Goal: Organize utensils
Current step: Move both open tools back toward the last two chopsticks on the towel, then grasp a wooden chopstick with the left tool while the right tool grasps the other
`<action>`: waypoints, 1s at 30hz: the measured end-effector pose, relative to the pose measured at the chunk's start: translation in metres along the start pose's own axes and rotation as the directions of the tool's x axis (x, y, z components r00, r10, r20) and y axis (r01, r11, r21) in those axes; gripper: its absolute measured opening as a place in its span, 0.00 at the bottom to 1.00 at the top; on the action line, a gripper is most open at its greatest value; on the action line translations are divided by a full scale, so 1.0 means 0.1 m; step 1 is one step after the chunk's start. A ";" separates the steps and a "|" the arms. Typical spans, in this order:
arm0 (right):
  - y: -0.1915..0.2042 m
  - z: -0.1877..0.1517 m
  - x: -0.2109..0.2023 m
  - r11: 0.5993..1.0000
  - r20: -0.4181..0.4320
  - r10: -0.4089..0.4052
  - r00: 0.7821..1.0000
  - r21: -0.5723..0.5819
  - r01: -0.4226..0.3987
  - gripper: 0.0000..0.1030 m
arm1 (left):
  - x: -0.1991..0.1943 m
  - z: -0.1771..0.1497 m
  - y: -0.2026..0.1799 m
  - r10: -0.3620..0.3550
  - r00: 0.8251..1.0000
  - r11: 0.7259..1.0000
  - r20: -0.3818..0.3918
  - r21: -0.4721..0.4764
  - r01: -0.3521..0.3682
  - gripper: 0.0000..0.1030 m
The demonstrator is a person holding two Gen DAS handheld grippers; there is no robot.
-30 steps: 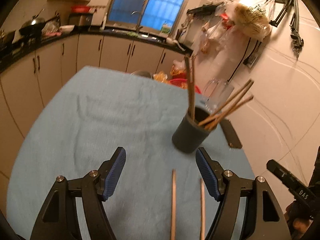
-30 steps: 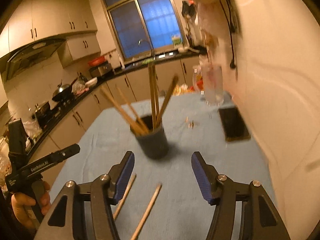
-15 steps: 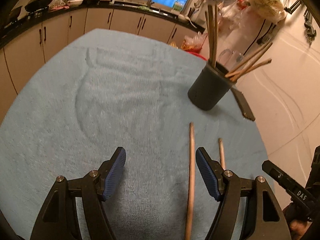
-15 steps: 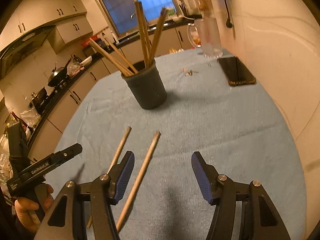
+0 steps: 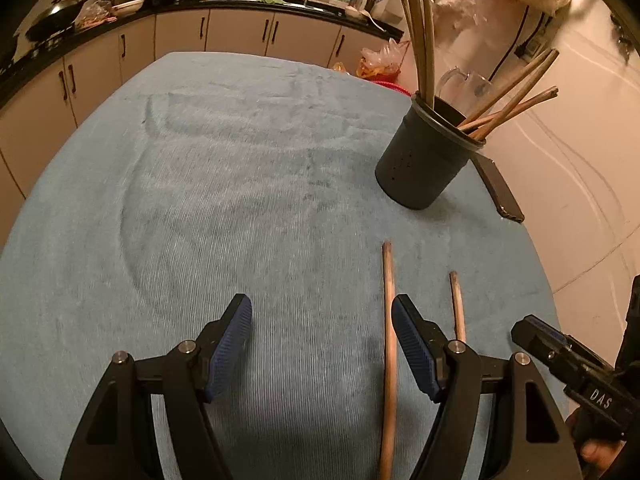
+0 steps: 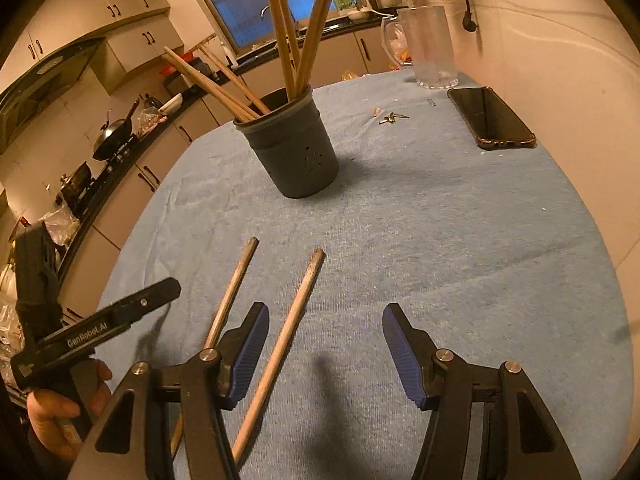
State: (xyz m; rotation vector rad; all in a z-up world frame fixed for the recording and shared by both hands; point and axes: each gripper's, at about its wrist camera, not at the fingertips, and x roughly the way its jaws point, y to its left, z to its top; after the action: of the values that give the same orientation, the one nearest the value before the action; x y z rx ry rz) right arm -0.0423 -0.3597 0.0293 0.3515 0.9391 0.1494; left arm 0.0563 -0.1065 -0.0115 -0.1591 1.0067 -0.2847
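Observation:
A dark grey utensil cup (image 5: 426,158) (image 6: 294,148) stands on the blue table cloth and holds several wooden chopsticks (image 6: 296,32). Two loose chopsticks lie on the cloth in front of it: a longer one (image 5: 389,344) (image 6: 228,300) and another beside it (image 5: 457,306) (image 6: 288,336). My left gripper (image 5: 322,328) is open and empty; the longer chopstick runs just inside its right finger (image 5: 414,346). My right gripper (image 6: 324,336) is open and empty; one chopstick runs just inside its left finger (image 6: 248,344), the other outside it.
A black phone (image 6: 490,118) lies on the cloth near the wall, beside a clear glass jug (image 6: 430,46). Small keys (image 6: 390,118) lie behind the cup. Kitchen counters with cookware (image 6: 116,136) run along the left and back.
Both grippers have tilted down and drawn lower towards the cloth. The loose chopsticks now lie at the fingertips. The jaws stayed open.

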 end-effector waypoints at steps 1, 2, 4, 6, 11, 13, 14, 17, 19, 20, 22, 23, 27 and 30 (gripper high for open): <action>0.00 0.01 0.02 1.000 -0.003 0.000 1.000 0.002 0.000 0.60 | 0.02 0.06 -0.02 0.002 1.000 1.000 -0.011 0.015 -0.002 0.71; 0.00 0.02 0.05 1.000 -0.006 0.000 1.000 0.003 0.000 0.60 | 0.05 0.10 -0.04 0.003 1.000 1.000 -0.022 0.028 -0.002 0.71; 0.00 0.04 0.08 1.000 -0.010 -0.003 1.000 0.000 0.003 0.60 | 0.11 0.21 -0.11 0.003 0.999 0.998 -0.046 0.069 0.000 0.71; -0.01 0.05 0.11 1.000 -0.016 -0.007 1.000 -0.001 0.007 0.59 | 0.18 0.31 -0.20 -0.008 0.997 0.994 -0.071 0.109 0.016 0.71; -0.04 0.06 0.19 1.000 -0.031 -0.012 0.999 0.000 0.012 0.54 | 0.41 0.47 -0.42 -0.026 0.992 0.984 -0.121 0.172 0.047 0.57; -0.06 0.06 0.20 1.000 -0.032 -0.016 0.999 0.002 0.016 0.54 | 0.54 0.49 -0.48 -0.023 0.988 0.981 -0.155 0.185 0.052 0.48; -0.07 0.07 0.21 1.000 -0.032 -0.018 0.999 0.004 0.018 0.54 | 0.61 0.49 -0.48 -0.021 0.985 0.981 -0.173 0.188 0.054 0.40; -0.10 0.10 0.21 1.000 -0.030 -0.023 0.999 0.006 0.023 0.54 | 0.71 0.44 -0.51 -0.013 0.984 0.976 -0.178 0.210 0.051 0.28; -0.10 0.12 0.23 1.000 -0.032 -0.026 0.999 0.003 0.026 0.53 | 0.72 0.43 -0.50 0.003 0.985 0.974 -0.171 0.223 0.036 0.19; -0.10 0.13 0.25 1.000 -0.035 -0.026 0.999 0.001 0.026 0.51 | 0.72 0.44 -0.47 0.002 0.985 0.977 -0.172 0.212 0.035 0.09; -0.08 0.16 0.29 1.000 -0.043 -0.023 0.999 -0.007 0.023 0.48 | 0.70 0.46 -0.36 -0.034 0.982 0.983 -0.186 0.170 0.067 0.07; -0.06 0.17 0.32 1.000 -0.045 -0.020 0.999 -0.011 0.020 0.47 | 0.70 0.46 -0.31 -0.054 0.980 0.984 -0.192 0.156 0.084 0.07; 0.06 0.25 0.44 0.999 -0.056 -0.011 0.998 -0.037 0.008 0.43 | 0.66 0.43 -0.26 -0.058 0.980 0.980 -0.192 0.176 0.093 0.07; 0.15 0.30 0.59 0.999 -0.081 0.002 0.997 -0.050 -0.006 0.38 | 0.64 0.42 -0.22 -0.068 0.979 0.980 -0.192 0.169 0.101 0.07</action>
State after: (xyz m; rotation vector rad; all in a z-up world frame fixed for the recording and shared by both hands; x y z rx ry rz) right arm 0.0164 -0.3365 0.0056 0.3030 1.0131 0.1916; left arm 0.1208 -0.1471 -0.0356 -0.0122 1.1551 -0.4727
